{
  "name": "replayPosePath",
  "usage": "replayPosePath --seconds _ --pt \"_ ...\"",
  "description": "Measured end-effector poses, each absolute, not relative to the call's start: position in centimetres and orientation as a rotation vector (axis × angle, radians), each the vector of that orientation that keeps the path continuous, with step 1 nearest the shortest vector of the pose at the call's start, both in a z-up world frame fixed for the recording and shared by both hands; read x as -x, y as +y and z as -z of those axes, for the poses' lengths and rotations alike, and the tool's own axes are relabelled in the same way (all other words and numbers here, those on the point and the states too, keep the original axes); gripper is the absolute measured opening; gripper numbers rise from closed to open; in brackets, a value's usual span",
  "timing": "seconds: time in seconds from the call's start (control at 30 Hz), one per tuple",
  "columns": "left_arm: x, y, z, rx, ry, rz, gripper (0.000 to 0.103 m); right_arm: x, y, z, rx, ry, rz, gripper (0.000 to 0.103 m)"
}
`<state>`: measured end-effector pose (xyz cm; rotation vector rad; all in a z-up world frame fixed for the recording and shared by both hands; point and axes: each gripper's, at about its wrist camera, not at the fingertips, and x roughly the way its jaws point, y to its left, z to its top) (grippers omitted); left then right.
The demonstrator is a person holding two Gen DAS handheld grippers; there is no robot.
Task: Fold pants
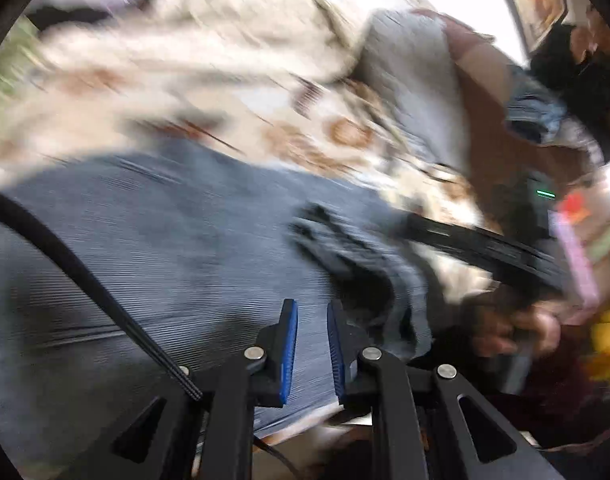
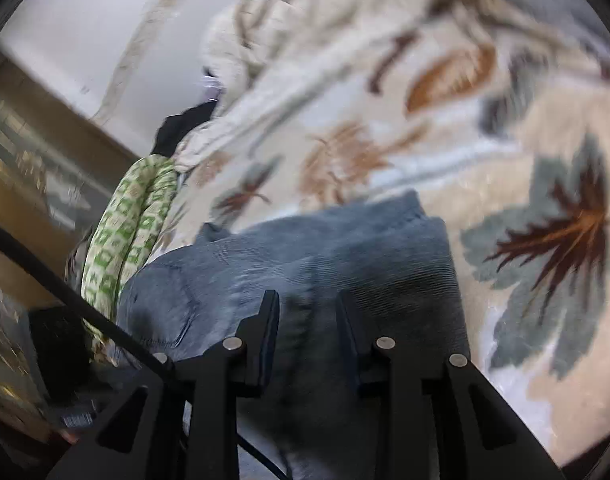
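A cream bedspread printed with rust, brown and grey-green leaves (image 2: 445, 128) fills most of both views, blurred in the left wrist view (image 1: 233, 120). On it lie the blue-grey ribbed pants (image 2: 305, 264), folded into a thick, roughly rectangular bundle whose stitched back pocket shows at its left side in the right wrist view. In the left wrist view the same pants (image 1: 177, 240) spread wide across the lower half of the picture, with a rumpled dark edge towards the right.

A rolled green-and-white patterned cloth (image 2: 133, 224) lies along the left edge of the pants, touching them. A cream leaf-printed blanket (image 2: 273, 44) is heaped further back on the bed.

The right gripper (image 2: 309, 300) points over the middle of the pants bundle; its two black fingers stand well apart with the fabric showing in the gap behind them, and nothing is pinched between them. Whether the tips touch the cloth cannot be told.

The left gripper (image 1: 312, 307), with blue pads (image 1: 291, 344), also hangs over the pants near their lower edge; the pads stand a narrow gap apart, with no fold caught between them.

At the right of the left wrist view, the person's hand (image 1: 521, 332) grips the handle of the other tool, heavily blurred.
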<state>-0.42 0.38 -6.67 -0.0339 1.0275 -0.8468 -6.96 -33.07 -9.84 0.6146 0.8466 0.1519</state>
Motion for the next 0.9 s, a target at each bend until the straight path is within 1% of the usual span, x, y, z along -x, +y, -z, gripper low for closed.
replayPosePath --seconds 0.07,0.17,0.3,0.43,0.57,0.63,0.7,0.77,0.8,0.83,0.9 --pt "1.0 3.0 5.6 -0.032 0.982 0.693 0.021 8.7 -31.3 8.2 -0.553 0.795 -0.168 0.033" --pt "0.9 6.1 5.7 -0.02 0.979 0.584 0.021 10.6 -28.2 7.2 -0.448 0.759 -0.185 0.033" --pt "-0.1 9.0 7.6 0.054 1.036 0.516 0.021 10.4 -25.8 9.0 -0.425 0.847 -0.21 0.035" --pt "0.0 6.5 8.1 0.084 1.075 0.631 0.021 10.1 -24.8 10.7 -0.442 0.898 -0.228 0.035" --pt "-0.8 1.0 7.7 0.092 1.112 0.781 0.022 10.6 -25.1 10.4 -0.441 0.87 -0.227 0.035" --pt "-1.4 -1.4 7.5 0.095 1.138 0.828 0.027 10.9 -25.2 10.6 -0.415 0.881 -0.216 0.035" --pt "-2.4 -4.1 8.2 0.096 1.189 0.859 0.04 11.2 -25.4 10.8 -0.41 0.88 -0.216 0.035" --pt "-3.2 -6.1 9.1 0.095 1.244 0.869 0.043 11.8 -25.3 10.9 -0.388 0.879 -0.216 0.035" --pt "-3.5 -6.7 9.4 0.097 1.26 0.876 0.047 12.2 -25.2 10.8 -0.364 0.878 -0.216 0.035" --pt "-3.9 -7.4 9.8 0.098 1.28 0.877 0.049 12.5 -25.0 10.8 -0.337 0.878 -0.218 0.035" --pt "-4.7 -8.6 10.7 0.103 1.321 0.858 0.05 12.9 -24.7 10.9 -0.301 0.88 -0.224 0.035"
